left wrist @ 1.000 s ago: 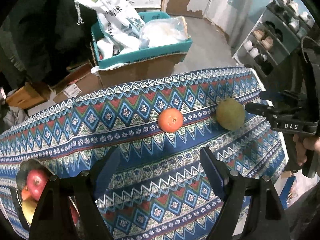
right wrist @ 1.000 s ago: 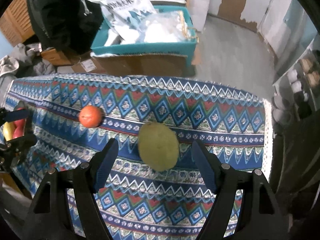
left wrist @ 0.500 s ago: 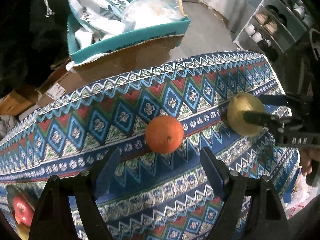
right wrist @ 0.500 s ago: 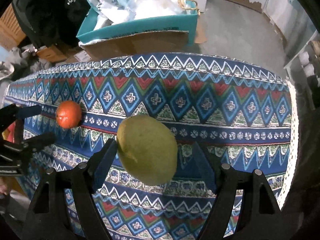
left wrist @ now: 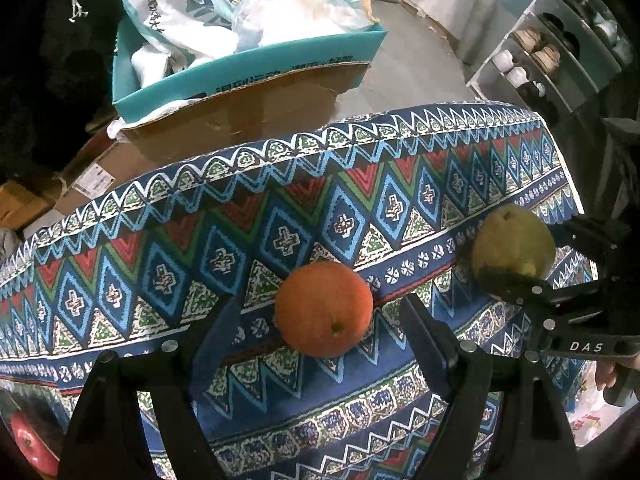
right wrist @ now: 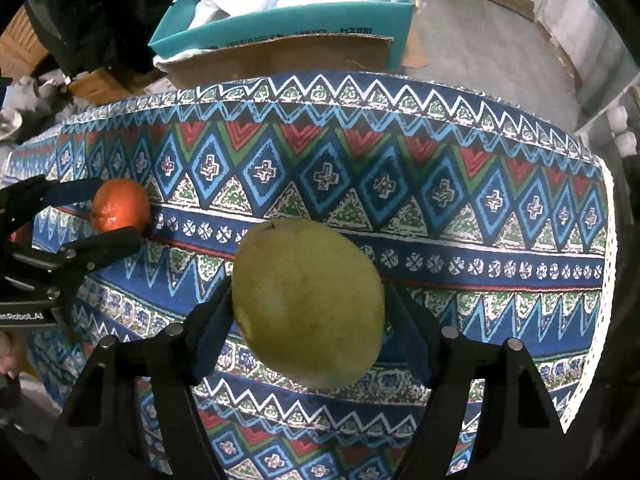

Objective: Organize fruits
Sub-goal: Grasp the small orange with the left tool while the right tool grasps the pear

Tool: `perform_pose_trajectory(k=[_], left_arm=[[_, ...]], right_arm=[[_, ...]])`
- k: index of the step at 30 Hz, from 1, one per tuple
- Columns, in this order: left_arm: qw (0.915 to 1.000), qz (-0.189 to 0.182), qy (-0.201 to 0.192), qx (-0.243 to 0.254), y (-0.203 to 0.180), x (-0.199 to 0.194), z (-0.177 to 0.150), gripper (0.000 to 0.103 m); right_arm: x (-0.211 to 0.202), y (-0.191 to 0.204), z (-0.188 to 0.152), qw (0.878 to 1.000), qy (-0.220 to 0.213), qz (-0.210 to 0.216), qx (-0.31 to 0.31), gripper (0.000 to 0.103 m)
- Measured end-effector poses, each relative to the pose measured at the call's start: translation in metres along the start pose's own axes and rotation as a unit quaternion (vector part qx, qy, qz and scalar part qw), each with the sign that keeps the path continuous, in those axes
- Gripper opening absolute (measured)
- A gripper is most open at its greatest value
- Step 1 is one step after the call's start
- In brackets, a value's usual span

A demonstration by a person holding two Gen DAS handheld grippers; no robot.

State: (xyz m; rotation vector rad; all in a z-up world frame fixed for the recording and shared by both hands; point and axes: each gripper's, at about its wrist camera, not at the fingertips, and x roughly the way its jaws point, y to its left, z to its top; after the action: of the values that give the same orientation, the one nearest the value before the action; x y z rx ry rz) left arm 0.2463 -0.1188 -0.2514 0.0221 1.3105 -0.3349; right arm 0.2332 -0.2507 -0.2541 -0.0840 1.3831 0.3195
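Observation:
An orange (left wrist: 323,309) lies on the patterned tablecloth (left wrist: 160,264). My left gripper (left wrist: 320,312) points down over it and stands open, one finger on each side with a gap to the fruit. To the right a green-yellow fruit (right wrist: 308,304) rests on the cloth. My right gripper (right wrist: 308,304) is closing on it, and both pads touch its sides. The left wrist view shows that fruit (left wrist: 514,240) between the right gripper's (left wrist: 520,250) fingers. In the right wrist view the left gripper (right wrist: 118,210) straddles the orange (right wrist: 120,206).
A red apple (left wrist: 28,440) shows at the lower left corner. Behind the table's far edge stands a cardboard box (left wrist: 248,108) with a teal tray of plastic bags (left wrist: 192,4). A shelf with shoes (left wrist: 540,56) is at the right. A person's hand (left wrist: 608,372) holds the right gripper.
Both grippers have come down toward the table, so the fruits look larger. The left fingers now flank the orange. The right jaws have narrowed onto the green-yellow fruit.

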Motion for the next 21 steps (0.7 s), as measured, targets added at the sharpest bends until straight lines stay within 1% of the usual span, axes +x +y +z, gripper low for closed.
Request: perform_pose_trajectory(k=[2, 4, 5, 11, 16, 21], left_arm=[[1.0000, -0.003, -0.001, 0.001, 0.000, 0.002, 0.001, 0.075], [1.0000, -0.005, 0.006, 0.004, -0.002, 0.006, 0.001, 0.053], [0.9999, -0.003, 0.008, 0.006, -0.003, 0.007, 0.001, 0.050], [1.0000, -0.001, -0.002, 0.009, -0.005, 0.001, -0.004, 0.048], [0.9997, 0.005, -0.014, 0.021, -0.010, -0.014, -0.010, 0.048], [0.9993, 0.006, -0.026, 0.027, -0.016, -0.032, -0.014, 0.048]], right_arm=[[0.000, 0.001, 0.000, 1.000, 0.001, -0.003, -0.002, 0.071], [0.000, 0.001, 0.000, 1.000, -0.001, -0.007, -0.004, 0.070], [0.001, 0.002, 0.000, 1.000, -0.003, -0.008, -0.004, 0.070], [-0.002, 0.004, -0.007, 1.000, -0.013, -0.017, -0.005, 0.070], [-0.009, 0.009, -0.014, 1.000, -0.020, -0.016, -0.008, 0.069], [-0.021, 0.021, -0.017, 0.999, -0.036, -0.016, -0.012, 0.069]])
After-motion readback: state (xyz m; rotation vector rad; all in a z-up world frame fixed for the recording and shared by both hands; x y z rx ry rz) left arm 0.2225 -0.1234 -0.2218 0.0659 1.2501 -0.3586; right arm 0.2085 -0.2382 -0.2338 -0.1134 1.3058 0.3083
